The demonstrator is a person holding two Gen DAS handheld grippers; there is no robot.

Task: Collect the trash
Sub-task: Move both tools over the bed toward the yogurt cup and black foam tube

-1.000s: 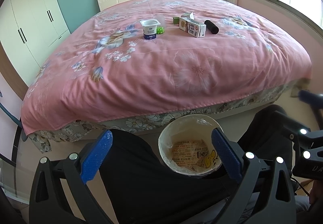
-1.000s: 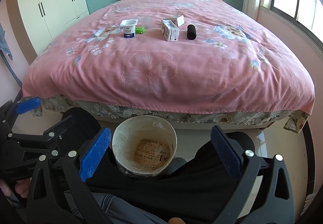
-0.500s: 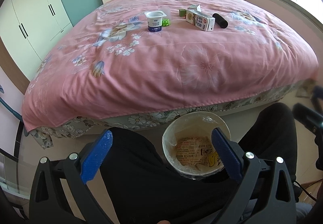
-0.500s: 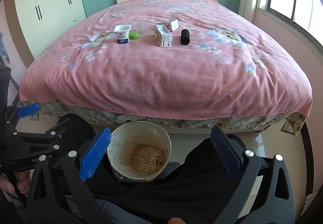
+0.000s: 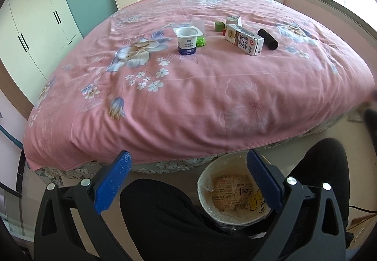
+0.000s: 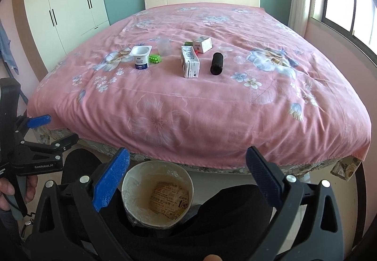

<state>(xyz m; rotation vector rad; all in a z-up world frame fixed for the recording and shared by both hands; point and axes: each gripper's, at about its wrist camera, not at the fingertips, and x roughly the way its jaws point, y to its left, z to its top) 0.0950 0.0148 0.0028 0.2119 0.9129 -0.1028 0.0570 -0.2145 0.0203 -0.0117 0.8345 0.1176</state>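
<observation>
Grippers: your left gripper (image 5: 187,162) and right gripper (image 6: 187,158) gape wide, empty, now raised nearer the bed (image 6: 212,105). Trash, a yogurt cup (image 6: 141,56) and milk carton (image 6: 189,63), lies ahead; the lined bucket (image 6: 157,192) waits between your knees. Reaching looks next.

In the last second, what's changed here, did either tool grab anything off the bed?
Nothing grabbed. Both views have tilted up and edged toward the bed, so both tools moved forward. The left tool and right tool stay open and empty. The yogurt cup, milk carton and black cylinder lie where they were; the paper bin stays between the person's knees.
</observation>
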